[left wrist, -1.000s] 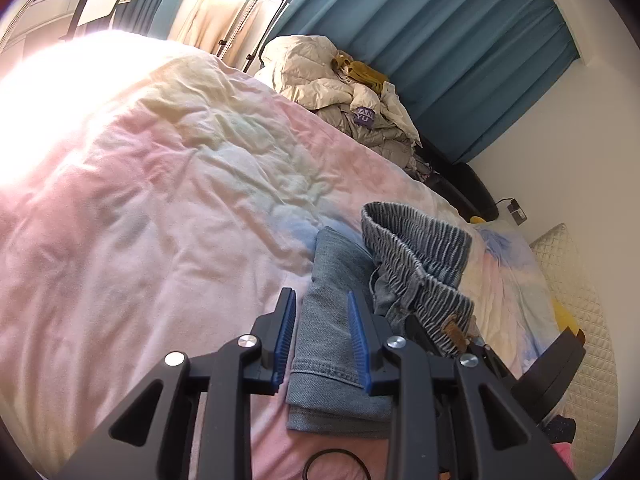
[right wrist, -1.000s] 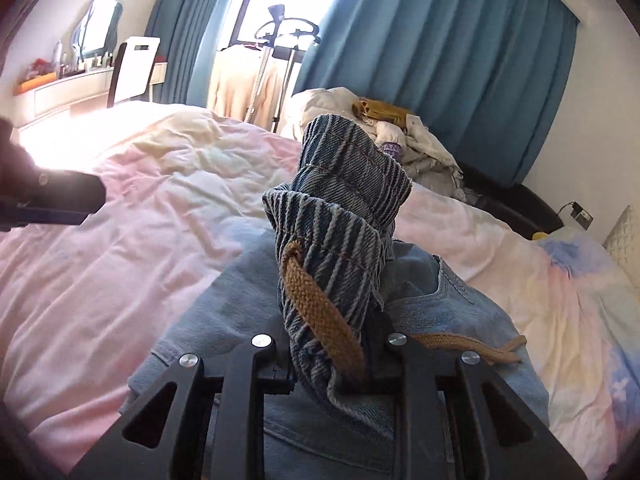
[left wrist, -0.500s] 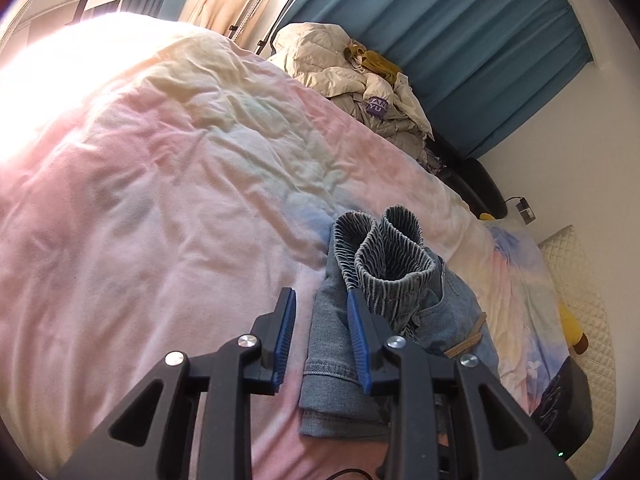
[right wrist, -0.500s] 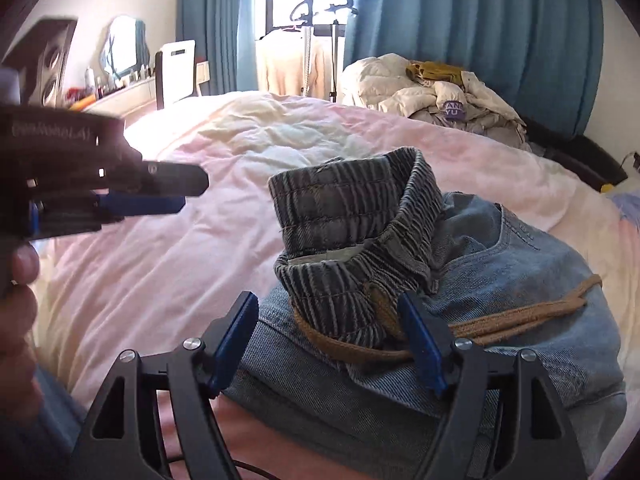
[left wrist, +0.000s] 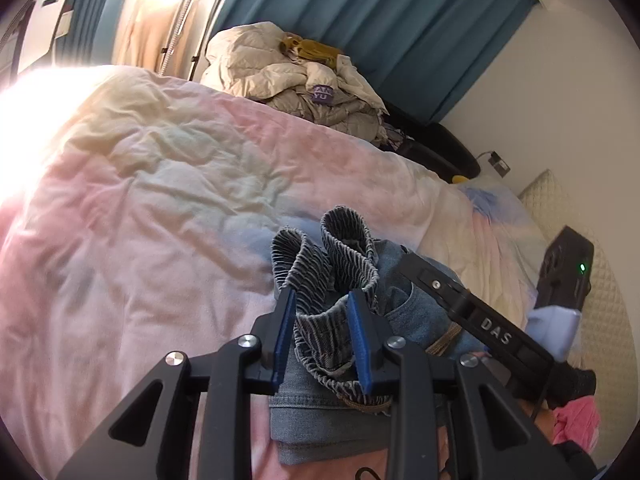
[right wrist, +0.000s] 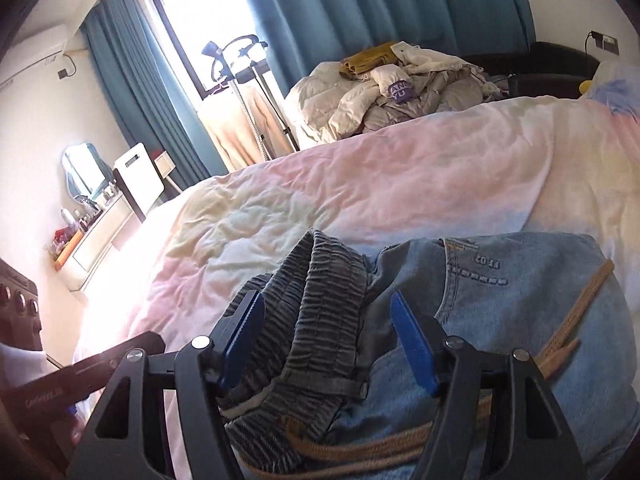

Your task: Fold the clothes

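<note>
Right claw [right wrist: 327,344] released, waistband [right wrist: 320,320] bunched upright

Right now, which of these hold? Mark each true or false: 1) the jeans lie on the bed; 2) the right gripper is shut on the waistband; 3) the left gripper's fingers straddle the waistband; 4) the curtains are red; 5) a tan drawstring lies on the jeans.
1) True: the jeans lie on the bed.
2) False: the right gripper is open, jaws wide either side of the waistband.
3) True: the left gripper has the waistband between its fingers.
4) False: the curtains are blue.
5) True: the drawstring crosses the denim.
</note>
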A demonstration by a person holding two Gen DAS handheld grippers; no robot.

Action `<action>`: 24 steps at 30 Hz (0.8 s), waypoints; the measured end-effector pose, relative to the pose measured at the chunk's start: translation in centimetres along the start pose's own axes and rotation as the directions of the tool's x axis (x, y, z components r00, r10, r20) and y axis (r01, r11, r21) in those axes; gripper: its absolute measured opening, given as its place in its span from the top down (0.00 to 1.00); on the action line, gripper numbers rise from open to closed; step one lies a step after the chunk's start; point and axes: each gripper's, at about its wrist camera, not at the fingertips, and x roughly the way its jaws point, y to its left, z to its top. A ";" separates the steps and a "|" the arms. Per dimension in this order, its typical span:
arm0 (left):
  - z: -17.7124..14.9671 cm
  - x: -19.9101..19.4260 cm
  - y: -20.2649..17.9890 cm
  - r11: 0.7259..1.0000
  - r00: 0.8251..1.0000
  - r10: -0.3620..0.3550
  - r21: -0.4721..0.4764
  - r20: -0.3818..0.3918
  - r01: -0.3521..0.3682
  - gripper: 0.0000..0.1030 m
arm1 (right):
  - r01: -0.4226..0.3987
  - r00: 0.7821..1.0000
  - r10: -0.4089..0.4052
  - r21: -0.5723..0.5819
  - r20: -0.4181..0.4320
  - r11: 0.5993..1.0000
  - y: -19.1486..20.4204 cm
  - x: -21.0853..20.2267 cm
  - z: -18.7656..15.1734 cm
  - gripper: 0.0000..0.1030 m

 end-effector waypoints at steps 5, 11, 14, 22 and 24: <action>0.8 1.7 -0.9 0.991 0.998 -0.052 0.121 -0.042 0.057 0.73 | -0.034 0.995 0.037 0.037 -0.092 0.999 -1.0 4.1 2.1 0.36; 0.4 4.5 -0.9 0.980 0.997 -0.050 0.190 -0.060 0.061 0.73 | -0.080 0.986 0.082 0.019 -0.147 0.997 -0.9 7.1 2.6 0.46; 0.3 4.9 -0.9 0.978 0.997 -0.045 0.200 -0.060 0.056 0.73 | -0.035 0.988 0.033 -0.011 -0.151 0.999 -1.0 7.9 2.3 0.58; 0.4 4.7 -0.7 0.977 1.000 -0.016 0.213 -0.026 0.021 0.73 | 0.026 0.998 -0.030 -0.055 -0.058 0.998 -0.3 5.6 2.2 0.87; 0.4 4.6 -0.5 0.977 1.000 -0.010 0.211 -0.014 0.013 0.73 | 0.025 0.999 -0.026 -0.053 -0.026 0.998 -0.2 4.5 2.3 0.89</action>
